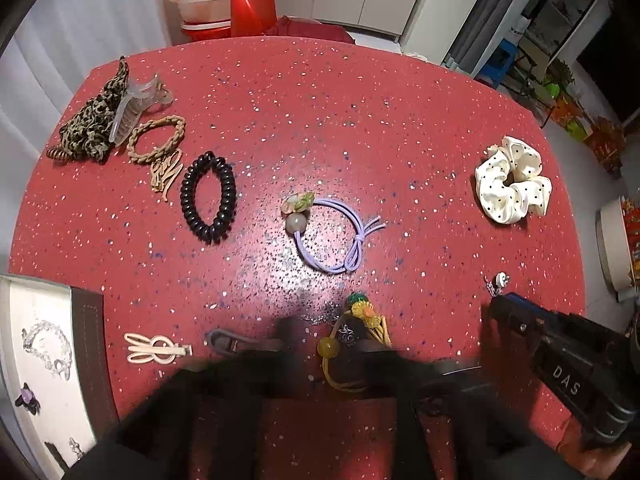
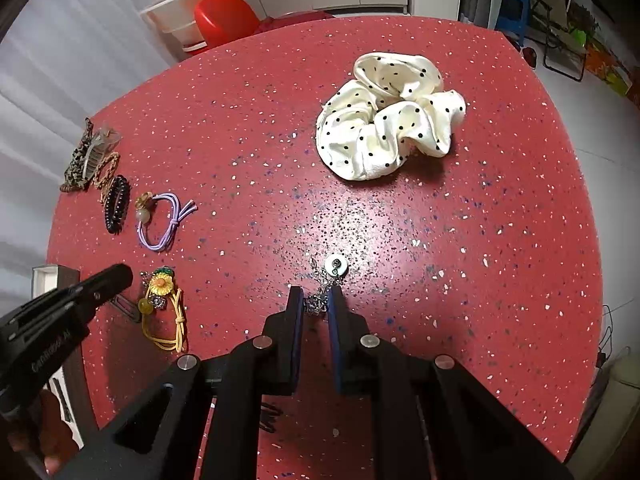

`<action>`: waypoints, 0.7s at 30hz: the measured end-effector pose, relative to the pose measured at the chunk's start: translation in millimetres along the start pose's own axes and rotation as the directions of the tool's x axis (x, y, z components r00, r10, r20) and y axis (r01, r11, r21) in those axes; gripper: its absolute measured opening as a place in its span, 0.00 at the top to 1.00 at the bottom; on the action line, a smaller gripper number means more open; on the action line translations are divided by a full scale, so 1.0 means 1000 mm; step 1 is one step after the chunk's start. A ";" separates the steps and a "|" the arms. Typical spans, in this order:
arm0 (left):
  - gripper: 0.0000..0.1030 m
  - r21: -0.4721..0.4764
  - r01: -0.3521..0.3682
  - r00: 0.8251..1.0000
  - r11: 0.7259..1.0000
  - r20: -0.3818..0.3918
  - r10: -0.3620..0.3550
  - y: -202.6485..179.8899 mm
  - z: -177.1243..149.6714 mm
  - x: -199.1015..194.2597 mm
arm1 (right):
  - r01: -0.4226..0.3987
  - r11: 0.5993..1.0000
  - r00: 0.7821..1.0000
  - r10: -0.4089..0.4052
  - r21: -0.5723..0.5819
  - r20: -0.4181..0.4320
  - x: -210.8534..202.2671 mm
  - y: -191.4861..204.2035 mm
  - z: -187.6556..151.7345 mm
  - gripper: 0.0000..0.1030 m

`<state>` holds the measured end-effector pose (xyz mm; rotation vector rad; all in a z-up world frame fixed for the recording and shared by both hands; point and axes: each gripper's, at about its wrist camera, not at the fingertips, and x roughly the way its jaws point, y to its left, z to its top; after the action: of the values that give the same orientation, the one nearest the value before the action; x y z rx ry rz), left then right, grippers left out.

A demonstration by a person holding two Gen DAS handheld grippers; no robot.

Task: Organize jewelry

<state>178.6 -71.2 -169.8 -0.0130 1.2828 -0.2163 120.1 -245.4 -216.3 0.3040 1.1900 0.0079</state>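
Note:
A silver earring [image 2: 334, 270] with a round white disc and a small chain lies on the red speckled table [image 2: 440, 240]. My right gripper [image 2: 316, 302] has its jaws narrowly apart around the chain's lower charm, close to touching it; it also shows in the left wrist view [image 1: 496, 304] beside the earring [image 1: 496, 282]. My left gripper [image 1: 320, 344] is blurred and dark at the table's near edge, over a yellow hair tie with a flower [image 1: 360, 336]; it shows in the right wrist view [image 2: 116, 276] too. A white jewelry box [image 1: 44, 360] holds a bracelet and small pieces at left.
On the table lie a white polka-dot scrunchie [image 2: 388, 120], a purple hair tie with beads [image 1: 332, 232], a black spiral tie [image 1: 208, 196], a beige rabbit clip [image 1: 156, 348], a grey clip [image 1: 224, 340] and a pile of ties and clips [image 1: 116, 120] at far left.

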 end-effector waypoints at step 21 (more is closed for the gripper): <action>0.15 0.011 -0.032 0.999 0.999 -0.013 0.032 -0.028 0.068 0.088 | -0.028 1.000 1.000 0.028 0.011 -0.006 -0.001 -0.010 -0.004 0.87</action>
<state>262.4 -121.2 -229.8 0.0176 1.2944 -0.1959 114.8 -254.2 -219.4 0.3306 1.1923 0.0266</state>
